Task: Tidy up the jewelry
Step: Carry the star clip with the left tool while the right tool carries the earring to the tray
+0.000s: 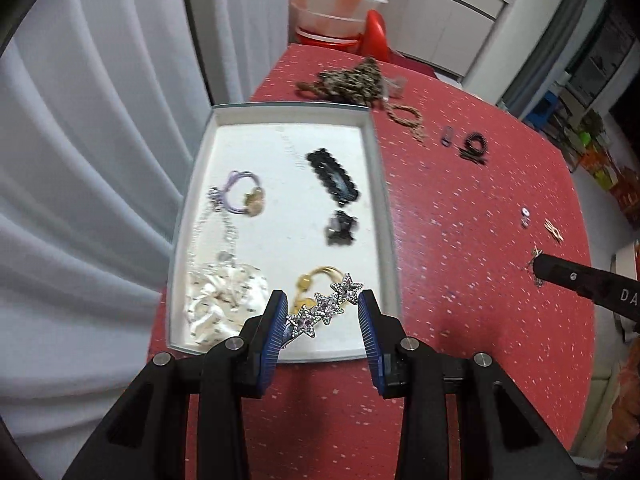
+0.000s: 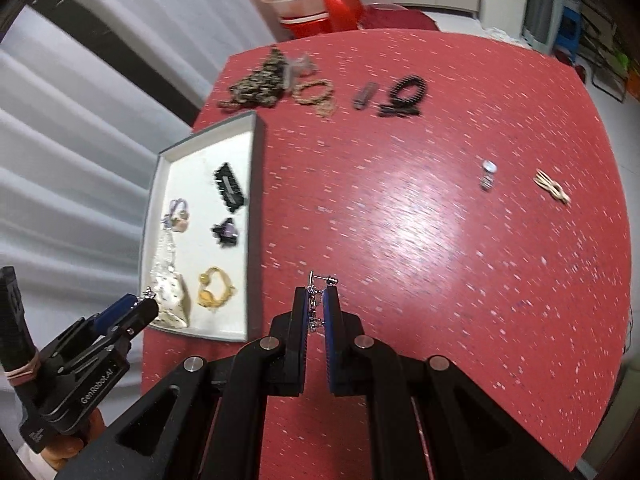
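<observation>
The left claw (image 1: 322,309) grips a hair clip of three sparkling stars (image 1: 325,307) end to end between its blue pads, holding it above the near end of a shallow white tray (image 1: 382,184). The right claw (image 2: 316,300) is pinched almost shut on a small silver drop earring (image 2: 318,292), whose post sticks out above the fingertips, over bare bench to the right of the tray.

Inside the tray lie a white dotted scrunchie (image 1: 224,300), a gold hair tie (image 1: 316,278), a silver chain (image 1: 224,232), a purple hair tie (image 1: 244,196), a long black snap clip (image 1: 334,180) and a small dark claw clip (image 1: 340,228).

The bench (image 2: 400,220) is glossy red with pale flecks and catches a bright patch of light near its middle. Along its far edge sit a leopard-print scrunchie heap (image 2: 260,80), a tan braided loop (image 2: 314,94), a small grey clip (image 2: 365,96) and a black coiled hair tie (image 2: 404,94). Toward the right lie a small silver earring (image 2: 488,174) and a pale thin clip (image 2: 552,186).

Beyond the bench stand stacked red-and-white plastic basins (image 1: 334,8) and a red chair (image 2: 342,2). White pleated curtains (image 1: 80,160) fill the left side; white cabinets and cluttered shelves blur in the background.
</observation>
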Demonstrator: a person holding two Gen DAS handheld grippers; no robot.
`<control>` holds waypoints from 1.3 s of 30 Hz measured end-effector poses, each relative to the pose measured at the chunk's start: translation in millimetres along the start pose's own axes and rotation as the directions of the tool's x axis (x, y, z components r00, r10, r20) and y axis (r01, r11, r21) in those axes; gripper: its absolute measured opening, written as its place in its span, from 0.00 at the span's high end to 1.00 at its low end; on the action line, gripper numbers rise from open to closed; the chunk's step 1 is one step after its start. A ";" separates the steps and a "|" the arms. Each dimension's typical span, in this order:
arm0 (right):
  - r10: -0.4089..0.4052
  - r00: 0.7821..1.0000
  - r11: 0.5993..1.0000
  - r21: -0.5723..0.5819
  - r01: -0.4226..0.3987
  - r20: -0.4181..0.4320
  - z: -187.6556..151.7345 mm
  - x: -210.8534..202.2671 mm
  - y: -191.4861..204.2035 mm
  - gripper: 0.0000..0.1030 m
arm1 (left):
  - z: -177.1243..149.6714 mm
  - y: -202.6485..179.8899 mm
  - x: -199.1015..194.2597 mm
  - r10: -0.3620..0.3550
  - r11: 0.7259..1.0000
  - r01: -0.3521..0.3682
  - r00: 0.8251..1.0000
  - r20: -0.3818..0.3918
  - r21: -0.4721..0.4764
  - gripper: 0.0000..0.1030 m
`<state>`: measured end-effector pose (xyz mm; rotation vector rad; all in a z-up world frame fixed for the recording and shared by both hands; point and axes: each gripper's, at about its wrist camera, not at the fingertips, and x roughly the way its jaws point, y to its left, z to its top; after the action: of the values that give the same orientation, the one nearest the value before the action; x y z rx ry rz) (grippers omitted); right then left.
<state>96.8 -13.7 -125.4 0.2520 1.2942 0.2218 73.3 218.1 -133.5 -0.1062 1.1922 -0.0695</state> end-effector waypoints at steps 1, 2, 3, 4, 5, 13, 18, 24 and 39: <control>0.004 1.000 1.000 -0.011 -0.004 0.001 2.6 1.5 5.7 0.92 | 0.7 4.0 0.2 0.003 1.000 -0.003 1.000 0.002 -0.007 0.63; -0.027 0.999 0.999 -0.039 0.026 -0.029 4.9 2.7 11.2 0.92 | 2.1 9.7 0.8 0.008 1.000 -0.008 1.000 0.004 -0.016 0.63; -0.022 0.999 0.998 -0.051 0.021 -0.028 7.9 4.9 16.9 0.92 | 3.9 14.2 1.4 0.011 1.000 -0.011 1.000 0.006 -0.024 0.63; -0.019 0.999 0.998 -0.061 0.017 -0.027 10.6 7.0 22.1 0.92 | 5.3 18.7 2.0 0.014 0.999 -0.014 1.000 0.008 -0.033 0.63; -0.015 1.000 0.997 -0.070 0.013 -0.026 13.0 8.9 26.6 0.92 | 6.9 23.5 2.7 0.018 0.999 -0.018 1.000 0.010 -0.042 0.63; 0.022 1.000 0.990 -0.138 -0.024 -0.020 41.9 24.9 63.5 0.92 | 22.9 50.1 12.5 0.035 0.995 -0.033 0.999 0.022 -0.093 0.63; 0.040 0.999 0.984 -0.175 -0.041 -0.011 60.6 35.8 80.1 0.92 | 31.9 56.9 19.2 0.041 0.994 -0.037 0.999 0.033 -0.101 0.63; 0.061 0.998 0.977 -0.203 -0.062 -0.011 80.8 51.1 94.8 0.92 | 42.6 61.1 33.9 0.033 0.993 -0.030 0.999 0.030 -0.113 0.63; 0.041 0.998 0.973 -0.225 -0.050 -0.042 117.2 134.2 105.9 0.92 | 56.8 56.7 84.6 0.022 0.992 -0.022 1.000 -0.006 -0.122 0.63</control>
<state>242.5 120.5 -186.5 0.0837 1.2886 0.4118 157.2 267.6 -197.6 -0.2003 1.2023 0.0224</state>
